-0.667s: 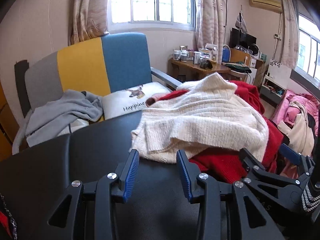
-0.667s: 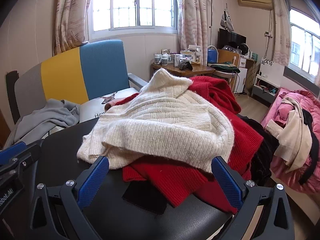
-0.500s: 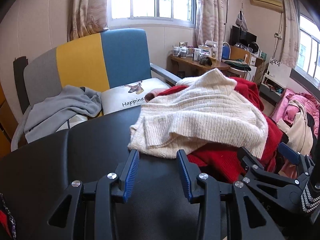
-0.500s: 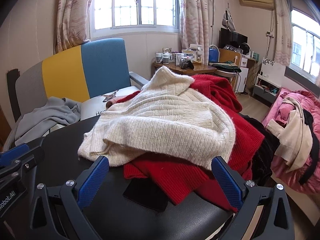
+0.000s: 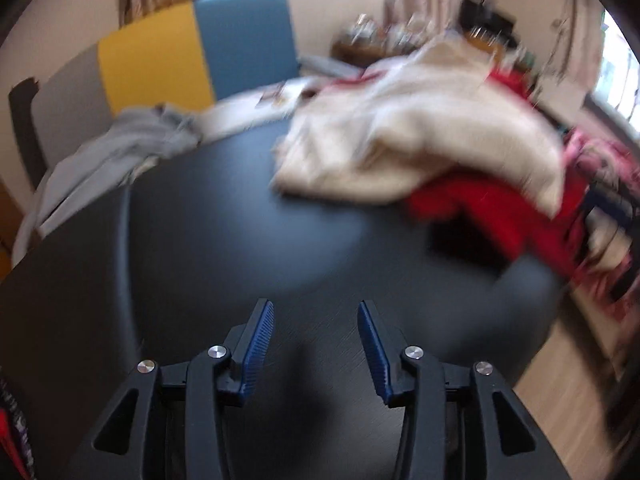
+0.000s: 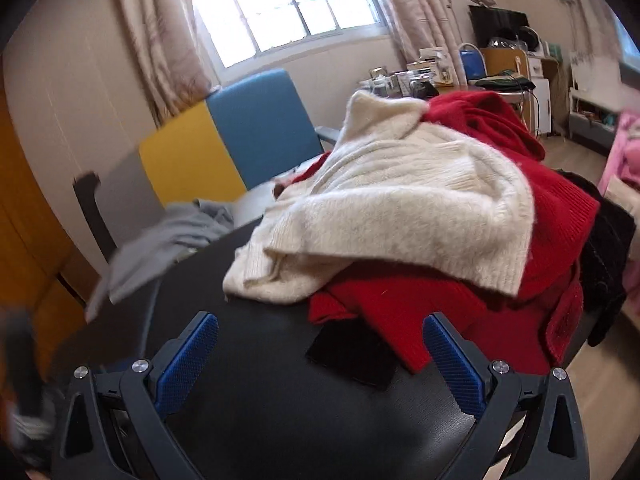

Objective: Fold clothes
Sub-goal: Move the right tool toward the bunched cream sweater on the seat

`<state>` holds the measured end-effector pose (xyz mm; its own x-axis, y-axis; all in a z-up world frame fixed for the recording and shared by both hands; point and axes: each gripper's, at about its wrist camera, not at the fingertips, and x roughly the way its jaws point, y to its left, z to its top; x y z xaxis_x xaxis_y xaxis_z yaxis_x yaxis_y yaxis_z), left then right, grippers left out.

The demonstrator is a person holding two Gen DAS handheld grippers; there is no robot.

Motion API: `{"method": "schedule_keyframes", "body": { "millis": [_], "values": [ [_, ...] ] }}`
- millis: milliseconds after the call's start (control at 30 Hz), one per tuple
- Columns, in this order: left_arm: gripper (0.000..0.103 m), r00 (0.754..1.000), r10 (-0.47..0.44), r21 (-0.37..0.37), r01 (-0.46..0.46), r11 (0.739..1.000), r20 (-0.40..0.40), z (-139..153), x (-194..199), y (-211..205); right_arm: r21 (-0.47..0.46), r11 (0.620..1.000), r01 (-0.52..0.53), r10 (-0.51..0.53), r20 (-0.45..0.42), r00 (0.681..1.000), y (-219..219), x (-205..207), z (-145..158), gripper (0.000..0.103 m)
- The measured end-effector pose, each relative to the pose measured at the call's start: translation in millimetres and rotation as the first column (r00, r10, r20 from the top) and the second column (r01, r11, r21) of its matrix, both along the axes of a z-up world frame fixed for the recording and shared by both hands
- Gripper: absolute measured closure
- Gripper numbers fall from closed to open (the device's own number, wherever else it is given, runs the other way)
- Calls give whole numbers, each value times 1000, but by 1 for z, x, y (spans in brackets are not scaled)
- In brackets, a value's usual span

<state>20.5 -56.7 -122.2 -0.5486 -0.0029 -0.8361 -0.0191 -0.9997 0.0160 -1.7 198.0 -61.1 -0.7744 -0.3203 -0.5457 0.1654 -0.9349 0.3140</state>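
Bench: the dark round bench (image 6: 280, 420) fills the lower half of both my views; its near edge is hidden under my tools and its right rim drops away to wooden floor.
Armchair: a grey, yellow and blue armchair (image 6: 256, 128) stands behind the bench, its seat mostly hidden by clothes.
Clothes pile: heaped on the far right part of the bench; in my left view all of it is smeared by blur.
Cream sweater: the cream sweater (image 6: 400, 208) lies on top of the pile, its lower hem resting on the bench top.
Red sweater: the red sweater (image 6: 552, 200) lies under the cream one, showing only at the top, the right side and the front edge.
Black garment: a black garment (image 6: 608, 248) hangs off the right of the pile, mostly covered.
Grey garment: a grey garment (image 6: 160, 248) is draped over the chair seat, blurred at its edges.
Black flat thing: a black flat piece (image 6: 352, 354) pokes out from under the red sweater; I cannot tell what it is.
Right tool: my right tool (image 6: 320, 364) has its jaws spread wide over the bench, empty, short of the pile.
Left tool: my left tool (image 5: 316, 344) is partly spread, tilted down at bare bench, gripping nothing.
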Motion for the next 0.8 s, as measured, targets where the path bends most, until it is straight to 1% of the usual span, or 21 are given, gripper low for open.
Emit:
{"method": "schedule_keyframes", "body": {
  "millis": [33,67,133,167,200,233,267,300,333,367,433,500,600,667,700,733,767,800],
  "values": [
    [58,1000,9,7,-9,1000,17,-10,4,-9,7,1000,1,-1,-26,1000,5,-1,5,0],
    [58,999,13,23,-14,1000,37,-19,7,-18,33,999,12,-10,-53,999,8,-5,10,0],
    [58,998,33,54,-36,998,61,-30,13,-34,91,996,8,-1,-72,997,8,-19,18,0],
    [58,996,48,62,-53,997,70,-34,17,-42,118,993,2,7,-77,997,8,-27,22,2],
    [58,995,66,67,-71,995,80,-39,20,-50,145,989,-3,15,-81,997,7,-34,25,13],
    [58,993,83,71,-90,993,89,-43,24,-58,172,985,-8,24,-86,996,7,-42,29,29],
    [58,989,103,87,-113,990,107,-48,25,-68,196,980,-29,45,-78,996,3,-50,30,34],
    [58,985,119,104,-132,986,125,-52,26,-75,218,974,-59,74,-62,995,-3,-60,29,36],
    [58,984,127,122,-142,982,125,-54,27,-81,254,963,-93,111,-59,992,-12,-69,27,36],
    [58,984,135,127,-150,981,117,-54,29,-86,298,947,-121,145,-58,988,-21,-78,25,33],
    [58,982,146,113,-159,981,119,-54,30,-91,385,909,-161,185,-26,982,-39,-102,19,13],
    [58,981,153,118,-167,979,120,-56,29,-94,419,884,-208,212,38,977,-47,-130,7,6],
    [56,981,155,152,-171,973,114,-56,32,-99,462,847,-261,219,144,965,-55,-164,-13,6],
    [55,984,145,148,-160,976,107,-57,30,-97,493,821,-288,215,201,956,-59,-179,-26,6],
    [51,985,139,144,-154,978,104,-58,28,-95,513,805,-297,211,220,952,-61,-181,-31,7],
    [45,986,133,147,-146,978,100,-58,28,-93,535,789,-304,206,236,950,-62,-180,-37,15],
    [41,987,127,157,-141,978,96,-59,28,-92,556,771,-310,199,251,947,-64,-179,-43,23],
    [36,988,122,168,-136,976,93,-59,28,-92,577,753,-317,193,267,944,-66,-179,-49,34]
  ]
}}
